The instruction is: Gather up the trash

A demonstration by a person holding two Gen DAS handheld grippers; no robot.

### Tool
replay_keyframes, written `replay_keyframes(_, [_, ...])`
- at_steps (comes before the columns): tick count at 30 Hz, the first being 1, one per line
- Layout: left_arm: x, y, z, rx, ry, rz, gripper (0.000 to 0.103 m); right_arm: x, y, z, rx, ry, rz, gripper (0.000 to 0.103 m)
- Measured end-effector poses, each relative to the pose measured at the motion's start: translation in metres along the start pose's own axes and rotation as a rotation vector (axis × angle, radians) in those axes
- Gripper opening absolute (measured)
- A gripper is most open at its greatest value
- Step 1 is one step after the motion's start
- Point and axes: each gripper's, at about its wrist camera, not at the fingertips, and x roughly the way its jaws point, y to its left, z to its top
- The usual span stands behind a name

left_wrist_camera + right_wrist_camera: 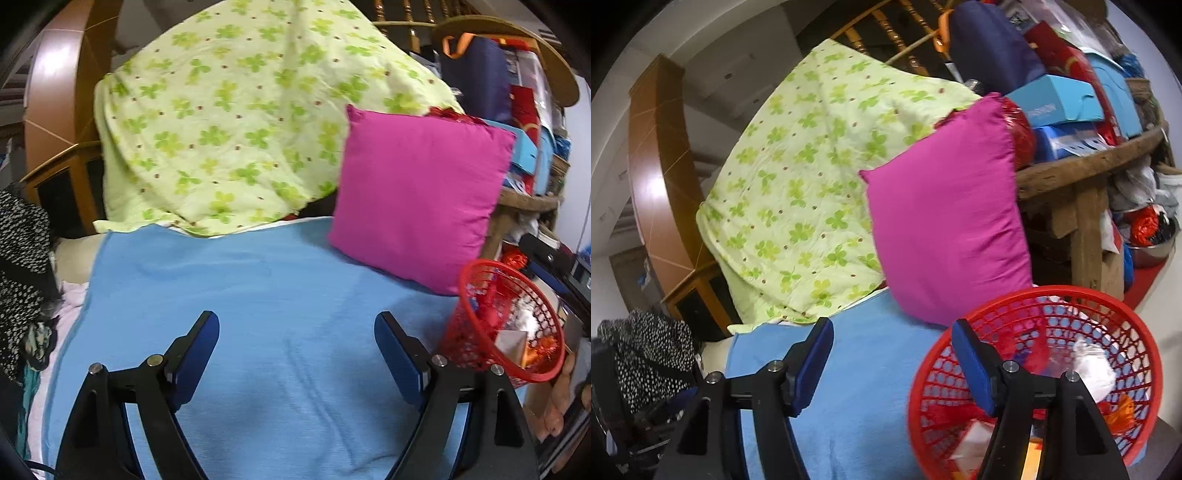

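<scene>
A round red plastic lattice basket [1034, 369] is sitting tilted at the right edge of a bed covered by a light blue sheet [258, 314], just below one bright magenta square cushion [417, 199]. Inside the basket, several pieces of trash are lying loose: a crumpled white wad [1093, 369], a pale folded paper piece [511, 341], red shreds and something orange; an exact count is not possible through the blur. One pale green quilt printed with clover leaves [240, 122] is lying heaped at the head of the bed against a wooden headboard [62, 92]. A black-and-white speckled garment [22, 258] is hanging at the left edge.

The left tongs [297, 330] are hovering over the bare blue sheet, angled downward, their blue-padded jaws standing wide apart and gripping nothing. The right tongs [892, 341] are also pointing slightly down, rolled to one side, jaws parted with nothing between them; one finger is overlapping the near rim of the basket in view, the other is over the sheet.
</scene>
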Motion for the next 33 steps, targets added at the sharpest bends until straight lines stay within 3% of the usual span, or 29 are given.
replay_keyframes(12, [-0.003,0.039,-0.004,-0.057,0.003,0.111,0.091,0.01,0.053,-0.019,-0.1,0.031,0.045,0.079])
replay_keyframes(19, [-0.009,0.049,-0.003,-0.079,-0.008,0.143,0.091,0.008,0.071,-0.026,-0.139,0.032,0.006,0.079])
replay_keyframes(26, [-0.029,0.043,0.003,-0.087,-0.039,0.114,0.091,-0.03,0.067,-0.031,-0.168,-0.024,-0.108,0.083])
replay_keyframes(33, [-0.064,0.014,0.014,-0.056,-0.067,0.064,0.091,-0.098,0.051,-0.015,-0.154,-0.043,-0.205,0.083])
